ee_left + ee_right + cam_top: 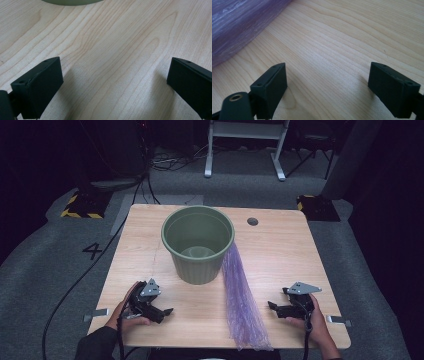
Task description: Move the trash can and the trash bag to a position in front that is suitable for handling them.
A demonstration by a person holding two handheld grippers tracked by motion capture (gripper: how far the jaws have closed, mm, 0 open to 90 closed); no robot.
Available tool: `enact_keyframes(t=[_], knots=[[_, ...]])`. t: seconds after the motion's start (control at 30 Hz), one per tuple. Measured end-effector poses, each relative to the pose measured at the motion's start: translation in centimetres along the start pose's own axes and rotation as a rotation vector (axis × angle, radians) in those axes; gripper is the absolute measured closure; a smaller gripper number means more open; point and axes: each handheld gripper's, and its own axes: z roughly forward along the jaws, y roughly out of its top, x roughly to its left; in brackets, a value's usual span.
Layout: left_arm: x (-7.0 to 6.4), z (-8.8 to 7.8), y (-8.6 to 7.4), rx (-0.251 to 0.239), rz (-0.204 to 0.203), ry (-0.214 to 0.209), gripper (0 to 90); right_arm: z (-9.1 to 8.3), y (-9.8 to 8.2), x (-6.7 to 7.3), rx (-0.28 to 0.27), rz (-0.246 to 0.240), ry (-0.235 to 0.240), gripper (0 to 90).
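High view: left tool [167,311] lower left, right tool [272,306] lower right, both spread, empty, flanking purple bag [242,305]; green bin [198,242] centre on desk [280,255].

Both forearms come in from the near edge of the high view. The left hand [131,309] holds the left gripper [167,311] low, its jaws spread wide with nothing between them. The right hand [310,319] holds the right gripper [272,306] likewise, jaws wide apart and empty, pointing inward toward the left one.
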Motion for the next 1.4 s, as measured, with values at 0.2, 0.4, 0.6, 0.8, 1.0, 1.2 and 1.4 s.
enact_keyframes(t=[0.2, 0.4, 0.6, 0.8, 1.0, 1.2, 1.4], knots=[[0.0, 0.0, 0.0, 0.0, 0.0, 0.001, 0.0, 0.0, 0.0, -0.1, -0.003, 0.002, 0.007, 16.6], [0.0, -0.1, 0.0, 0.001, -0.004, 0.003, 0.0, -0.2, 0.0, -0.1, -0.019, 0.003, 0.004, 18.5], [0.0, -0.1, -0.1, 0.002, -0.004, 0.004, 0.0, -0.6, 0.4, 0.1, -0.026, -0.002, -0.001, 22.4], [0.0, -0.1, -0.1, 0.002, -0.005, 0.003, 0.0, -2.2, 1.3, 1.2, -0.059, -0.05, 0.014, 30.1], [0.0, -0.1, -0.1, 0.002, -0.004, 0.004, 0.0, -3.3, 2.2, 3.4, -0.092, -0.111, 0.101, 27.2], [0.0, -0.1, -0.1, 0.002, -0.004, 0.004, 0.0, -3.3, 2.8, 5.3, -0.096, -0.164, 0.158, 26.7], [0.0, -0.1, -0.1, 0.002, -0.005, 0.004, 0.0, -3.0, 2.9, 6.5, -0.083, -0.2, 0.205, 29.2]])
